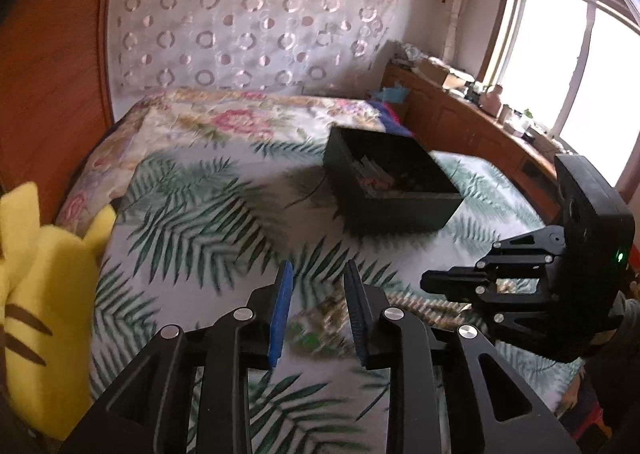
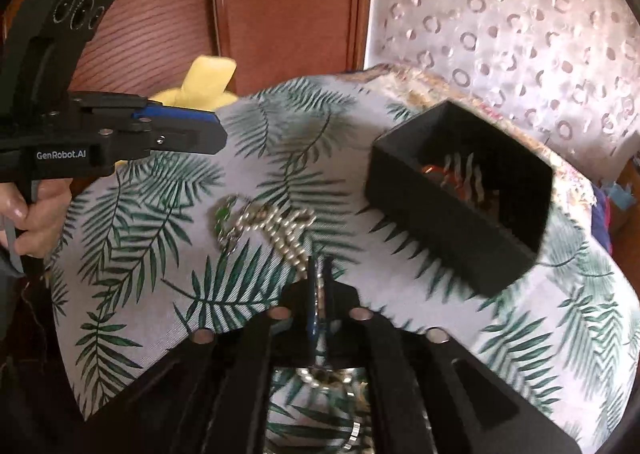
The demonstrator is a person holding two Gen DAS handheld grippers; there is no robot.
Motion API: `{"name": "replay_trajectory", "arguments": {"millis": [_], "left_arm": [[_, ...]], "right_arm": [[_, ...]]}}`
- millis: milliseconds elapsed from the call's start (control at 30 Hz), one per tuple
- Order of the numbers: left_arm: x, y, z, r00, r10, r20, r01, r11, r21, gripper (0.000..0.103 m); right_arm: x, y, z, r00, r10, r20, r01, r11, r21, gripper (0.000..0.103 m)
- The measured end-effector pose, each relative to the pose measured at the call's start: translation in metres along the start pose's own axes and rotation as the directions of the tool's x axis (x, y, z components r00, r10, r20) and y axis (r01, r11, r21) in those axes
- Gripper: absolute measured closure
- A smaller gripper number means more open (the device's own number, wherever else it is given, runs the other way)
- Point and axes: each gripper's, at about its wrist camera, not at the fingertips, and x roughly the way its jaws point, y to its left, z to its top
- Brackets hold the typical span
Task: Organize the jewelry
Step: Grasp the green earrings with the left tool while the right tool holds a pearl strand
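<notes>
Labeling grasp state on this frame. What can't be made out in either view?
- Black box contents: both views, motion blur and the near wall hide most; items unidentifiable.
- Bead necklace: left view, blurred behind the left tool fingers; right view, its near end disappears under the right tool.
- Right tool grip: narrow gap, a strand runs between the pads; pressing unclear.

Pale bead necklace point(image 2: 276, 230) sprawled on leaf-print cloth near open black box point(image 2: 460, 189)

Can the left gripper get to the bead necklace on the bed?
Probably yes. The left gripper is open, right above the bead necklace, with nothing between. The right gripper already pinches its other end.
</notes>
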Motion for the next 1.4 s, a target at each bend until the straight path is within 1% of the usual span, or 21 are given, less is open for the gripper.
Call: {"name": "replay_trajectory", "arguments": {"millis": [33, 100, 200, 300, 333, 367, 467, 533, 567, 667, 733, 800, 833, 900, 1000, 1133, 1233, 1267, 1300, 1333, 1400], "left_arm": [[0.002, 0.004, -0.004, 1.0, 0.005, -0.011, -0.005, 1.0, -0.006, 0.079], [0.006, 0.01, -0.012, 0.999, 0.017, -0.033, -0.017, 1.0, -0.013, 0.079], [0.015, 0.014, -0.02, 0.997, 0.016, -0.071, -0.017, 1.0, -0.018, 0.079], [0.023, 0.013, -0.024, 0.996, 0.011, -0.094, -0.012, 1.0, -0.013, 0.079], [0.025, 0.01, -0.025, 0.995, 0.006, -0.099, -0.007, 1.0, -0.009, 0.079], [0.027, 0.009, -0.026, 0.994, 0.005, -0.105, -0.005, 1.0, -0.006, 0.079], [0.034, 0.002, -0.029, 0.993, 0.007, -0.121, -0.007, 1.0, 0.002, 0.079], [0.039, -0.002, -0.03, 0.99, 0.024, -0.136, -0.024, 1.0, 0.006, 0.078], [0.04, -0.004, -0.03, 0.991, 0.036, -0.13, -0.034, 0.999, 0.015, 0.076], [0.041, -0.01, -0.031, 0.989, 0.071, -0.13, -0.065, 0.997, 0.049, 0.075], [0.042, -0.015, -0.032, 0.987, 0.098, -0.126, -0.089, 0.993, 0.08, 0.075], [0.041, -0.015, -0.033, 0.986, 0.121, -0.118, -0.11, 0.989, 0.095, 0.086], [0.04, -0.014, -0.034, 0.987, 0.112, -0.119, -0.101, 0.99, 0.098, 0.092], [0.036, -0.012, -0.035, 0.987, 0.104, -0.121, -0.091, 0.99, 0.104, 0.092], [0.032, -0.007, -0.035, 0.985, 0.125, -0.116, -0.112, 0.988, 0.109, 0.093], [0.017, 0.007, -0.03, 0.99, 0.119, -0.074, -0.114, 0.991, 0.066, 0.093], [0.001, 0.015, -0.024, 0.993, 0.117, -0.033, -0.116, 0.993, 0.033, 0.093], [-0.005, 0.017, -0.022, 0.993, 0.117, -0.018, -0.117, 0.993, 0.025, 0.093], [-0.008, 0.017, -0.02, 0.993, 0.119, -0.009, -0.119, 0.993, 0.024, 0.093], [-0.011, 0.018, -0.02, 0.993, 0.12, -0.002, -0.12, 0.993, 0.023, 0.093], [-0.016, 0.019, -0.019, 0.993, 0.121, 0.009, -0.121, 0.993, 0.017, 0.093]], "right_arm": [[0.003, 0.002, 0.0, 1.0, 0.0, -0.004, 0.0, 1.0, -0.004, 0.08], [0.012, 0.006, 0.001, 1.0, 0.004, -0.024, -0.004, 1.0, -0.007, 0.08], [0.022, 0.006, 0.004, 0.999, -0.016, -0.05, 0.016, 1.0, -0.008, 0.08], [0.024, 0.006, 0.005, 0.998, -0.022, -0.054, 0.021, 1.0, -0.013, 0.08], [0.024, 0.007, 0.006, 0.998, -0.028, -0.055, 0.027, 0.999, -0.018, 0.084], [0.025, 0.007, 0.006, 0.998, -0.034, -0.058, 0.033, 0.999, -0.025, 0.093], [0.025, 0.005, 0.006, 0.992, -0.107, -0.064, 0.105, 0.994, -0.027, 0.093], [0.022, -0.002, 0.007, 0.99, -0.132, -0.05, 0.132, 0.991, -0.01, 0.103], [0.021, -0.007, 0.008, 0.987, -0.149, -0.052, 0.15, 0.989, 0.003, 0.103], [0.017, -0.014, 0.009, 0.987, -0.16, -0.031, 0.161, 0.987, 0.018, 0.103], [0.014, -0.016, 0.009, 0.988, -0.156, -0.023, 0.156, 0.987, 0.022, 0.103], [0.009, -0.016, 0.008, 0.99, -0.142, -0.01, 0.142, 0.99, 0.025, 0.103], [0.008, -0.015, 0.008, 0.991, -0.137, -0.006, 0.137, 0.99, 0.021, 0.103], [0.005, -0.013, 0.007, 0.991, -0.133, -0.004, 0.133, 0.991, 0.016, 0.103], [0.0, -0.012, 0.004, 0.994, -0.107, 0.004, 0.107, 0.994, 0.018, 0.103], [0.003, -0.013, 0.005, 0.996, -0.093, -0.007, 0.093, 0.995, 0.027, 0.102], [0.007, -0.014, 0.008, 0.998, -0.055, -0.007, 0.055, 0.998, 0.04, 0.102], [0.007, -0.013, 0.01, 0.999, -0.044, -0.001, 0.044, 0.998, 0.044, 0.101], [0.007, -0.011, 0.012, 1.0, -0.027, 0.006, 0.026, 0.999, 0.048, 0.096], [0.007, -0.008, 0.015, 1.0, -0.005, 0.014, 0.004, 0.999, 0.049, 0.083], [0.01, 0.001, 0.019, 1.0, 0.008, 0.018, -0.009, 0.999, 0.042, 0.068]]}}
